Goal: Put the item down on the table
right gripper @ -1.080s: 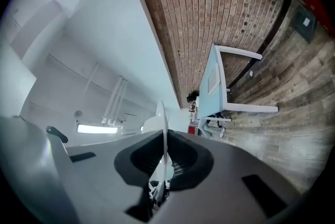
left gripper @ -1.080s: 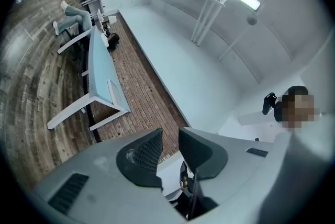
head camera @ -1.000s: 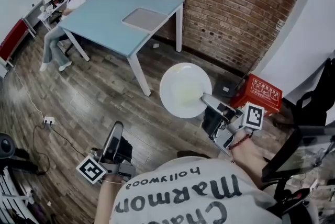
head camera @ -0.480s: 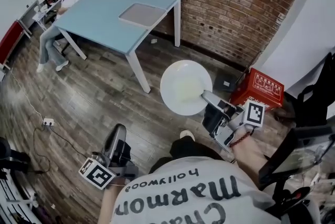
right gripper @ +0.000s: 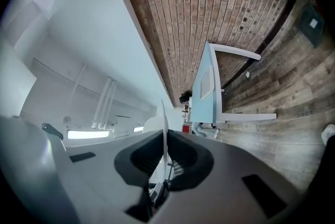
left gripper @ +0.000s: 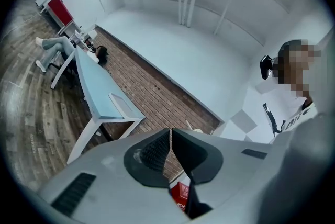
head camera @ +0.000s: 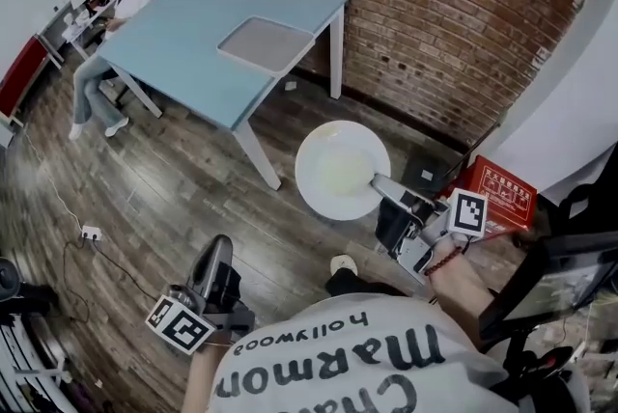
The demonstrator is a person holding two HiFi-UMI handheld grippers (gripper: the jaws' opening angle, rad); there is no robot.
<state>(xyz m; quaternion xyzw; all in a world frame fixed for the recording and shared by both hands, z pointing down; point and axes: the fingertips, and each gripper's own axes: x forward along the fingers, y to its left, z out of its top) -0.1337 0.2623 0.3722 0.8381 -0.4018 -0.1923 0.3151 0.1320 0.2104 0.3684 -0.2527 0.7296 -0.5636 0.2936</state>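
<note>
Lower left of the head view: the left gripper (head camera: 214,257) hangs low over the wood floor (head camera: 164,179), its jaws pressed together on nothing. In the upper left stands the blue table (head camera: 183,54), a grey tray (head camera: 266,44) lying on it and a person (head camera: 111,20) seated at its far end, before a brick wall (head camera: 435,15).

At centre, a white plate (head camera: 338,168) is carried in the air above the floor, well apart from the table. The right gripper (head camera: 379,181) is clamped on its rim at the plate's lower right edge; the right gripper view shows the thin rim edge-on between the pads.

The plate looks stiff, smooth and breakable, and probably light. Held by one edge, it may tip or slip, so a firm hold on the rim and a flat, gentle landing seem wise.

At right sits a red box (head camera: 502,191) with a white label too small to read. On the carrier's shirt (head camera: 338,368), seen upside down, "hollywood" is legible; the larger print is partly cut off.
</note>
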